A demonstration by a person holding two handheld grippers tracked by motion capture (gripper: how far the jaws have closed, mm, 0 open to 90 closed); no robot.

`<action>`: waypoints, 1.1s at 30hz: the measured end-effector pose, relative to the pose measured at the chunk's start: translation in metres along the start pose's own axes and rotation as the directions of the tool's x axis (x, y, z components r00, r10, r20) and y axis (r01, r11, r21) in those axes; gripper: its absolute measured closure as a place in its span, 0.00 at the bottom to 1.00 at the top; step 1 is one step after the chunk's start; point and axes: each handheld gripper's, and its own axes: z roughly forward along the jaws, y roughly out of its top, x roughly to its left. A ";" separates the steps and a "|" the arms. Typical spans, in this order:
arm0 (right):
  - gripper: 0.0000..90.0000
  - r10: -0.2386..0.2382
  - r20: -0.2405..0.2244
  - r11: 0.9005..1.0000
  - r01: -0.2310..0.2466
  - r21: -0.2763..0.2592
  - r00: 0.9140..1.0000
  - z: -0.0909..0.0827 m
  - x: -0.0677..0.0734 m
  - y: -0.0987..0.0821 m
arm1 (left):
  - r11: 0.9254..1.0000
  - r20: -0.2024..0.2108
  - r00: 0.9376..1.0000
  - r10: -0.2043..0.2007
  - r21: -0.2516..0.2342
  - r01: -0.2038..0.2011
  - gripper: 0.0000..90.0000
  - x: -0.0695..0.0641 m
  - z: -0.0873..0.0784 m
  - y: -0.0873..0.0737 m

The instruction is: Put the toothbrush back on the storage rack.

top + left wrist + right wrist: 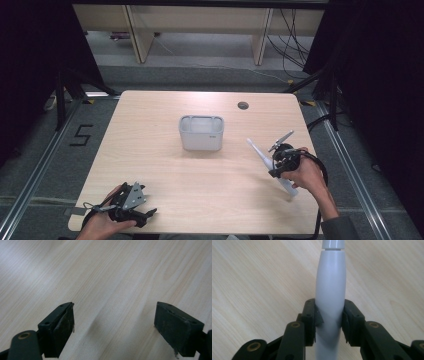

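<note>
— Where did you have that thing at that point?

— My right gripper (329, 320) was clamped on the grey-white handle (329, 297), both pads pressing its flanks about midway along. In the high view the tool sat at the right side of the table (165, 200), slanted: one end down near the tabletop by my hand, the tapered end up and pointing left, away from me, toward the bin (201, 132).

— So the bin was where from your claw?

— Ahead and to the left, well apart, standing upright with its mouth open to the top. The handle's long axis already leaned roughly that way, so I judged the carry would go along that line and then tip the handle upright over the mouth.

— And your other hand?

— My left gripper (113, 322) rested at the near left edge, jaws spread wide over bare wood, nothing between them. It was no nearer the bin than the right.
</note>
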 end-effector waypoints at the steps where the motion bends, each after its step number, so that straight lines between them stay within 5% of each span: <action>1: 0.75 0.010 0.002 0.999 -0.010 -0.040 1.000 -0.007 0.000 -0.002 | 1.000 -0.002 1.000 0.000 0.000 0.000 0.18 0.000 0.000 0.000; 14: 0.74 0.049 -0.020 0.974 -0.052 -0.219 0.999 -0.021 -0.001 0.001 | 1.000 0.002 1.000 -0.008 -0.007 0.008 0.18 0.001 0.000 0.000; 16: 0.74 0.060 -0.013 0.958 -0.061 -0.281 0.998 -0.023 -0.002 0.003 | 1.000 0.006 1.000 -0.009 -0.011 0.009 0.18 0.001 -0.001 0.000; 17: 0.74 0.057 0.009 0.939 -0.051 -0.339 0.998 -0.021 -0.004 0.004 | 1.000 0.005 1.000 -0.011 -0.014 0.011 0.18 0.002 0.000 0.000; 18: 0.74 0.057 0.009 0.939 -0.051 -0.339 0.998 -0.021 -0.004 0.004 | 1.000 0.005 1.000 -0.011 -0.014 0.011 0.18 0.002 0.000 0.000; 20: 0.74 0.059 0.012 0.904 -0.048 -0.424 0.998 -0.020 -0.005 0.007 | 1.000 0.007 1.000 -0.009 -0.011 0.009 0.18 0.001 -0.001 0.000; 22: 0.74 0.067 0.016 0.899 -0.054 -0.434 0.998 -0.021 -0.005 0.009 | 1.000 0.007 1.000 -0.010 -0.013 0.010 0.18 0.001 0.000 0.000; 23: 0.74 0.069 0.016 0.883 -0.053 -0.466 0.998 -0.021 -0.004 0.012 | 1.000 0.003 1.000 -0.011 -0.017 0.011 0.18 0.001 0.000 0.000; 24: 0.74 0.069 0.016 0.883 -0.053 -0.466 0.998 -0.021 -0.004 0.012 | 1.000 0.003 1.000 -0.011 -0.017 0.011 0.18 0.001 0.000 0.000; 25: 0.74 0.072 0.006 0.860 -0.059 -0.507 0.997 -0.020 -0.005 0.016 | 1.000 0.000 1.000 -0.012 -0.019 0.012 0.18 0.001 -0.001 0.000; 33: 0.74 0.079 -0.018 0.820 -0.075 -0.567 0.997 -0.017 -0.004 0.029 | 1.000 0.002 1.000 -0.020 -0.019 0.020 0.18 0.000 -0.001 -0.001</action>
